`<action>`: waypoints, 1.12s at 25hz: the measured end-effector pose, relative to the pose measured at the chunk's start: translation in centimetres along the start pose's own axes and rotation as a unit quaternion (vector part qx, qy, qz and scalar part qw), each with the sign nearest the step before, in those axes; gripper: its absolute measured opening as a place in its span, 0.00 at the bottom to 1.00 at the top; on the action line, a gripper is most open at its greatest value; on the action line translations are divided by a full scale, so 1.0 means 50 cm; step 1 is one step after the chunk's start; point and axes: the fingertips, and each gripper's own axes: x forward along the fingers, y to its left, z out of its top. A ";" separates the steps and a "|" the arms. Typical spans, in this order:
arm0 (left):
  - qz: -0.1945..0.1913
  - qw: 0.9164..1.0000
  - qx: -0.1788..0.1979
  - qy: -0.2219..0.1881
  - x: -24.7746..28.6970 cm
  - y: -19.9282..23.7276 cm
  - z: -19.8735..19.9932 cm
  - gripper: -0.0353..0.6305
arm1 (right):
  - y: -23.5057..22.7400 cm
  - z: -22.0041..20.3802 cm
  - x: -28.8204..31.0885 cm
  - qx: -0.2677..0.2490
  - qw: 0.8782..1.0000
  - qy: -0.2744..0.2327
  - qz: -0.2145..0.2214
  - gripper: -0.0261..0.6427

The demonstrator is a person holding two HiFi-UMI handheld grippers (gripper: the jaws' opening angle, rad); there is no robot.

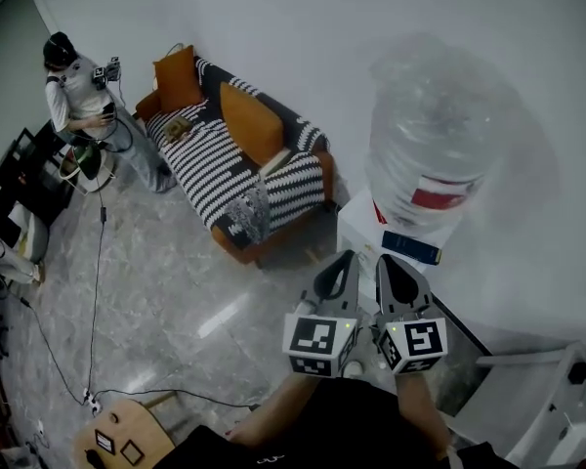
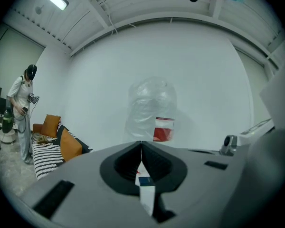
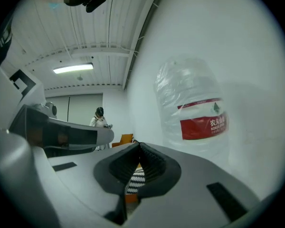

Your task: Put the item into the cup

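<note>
As we hold left gripper point(image 1: 338, 267) and right gripper point(image 1: 391, 270) side by side facing the water jug point(image 1: 432, 135), both sit closed, empty.

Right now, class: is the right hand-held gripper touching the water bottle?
Apart. The right gripper view shows the water bottle standing beyond the right hand-held gripper, bare wall between them.

Left claw point(image 1: 338, 265), right claw point(image 1: 391, 268) side by side, both closed, empty
</note>
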 end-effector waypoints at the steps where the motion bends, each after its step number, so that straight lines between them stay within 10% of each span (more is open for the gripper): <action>1: 0.000 1.000 0.006 -0.001 0.000 -0.005 0.004 0.07 | -0.002 0.000 -0.001 0.001 1.000 0.001 -0.001 0.06; 28: 0.003 1.000 0.012 0.012 0.020 -0.023 -0.013 0.07 | -0.030 0.019 -0.024 -0.001 1.000 -0.001 0.011 0.06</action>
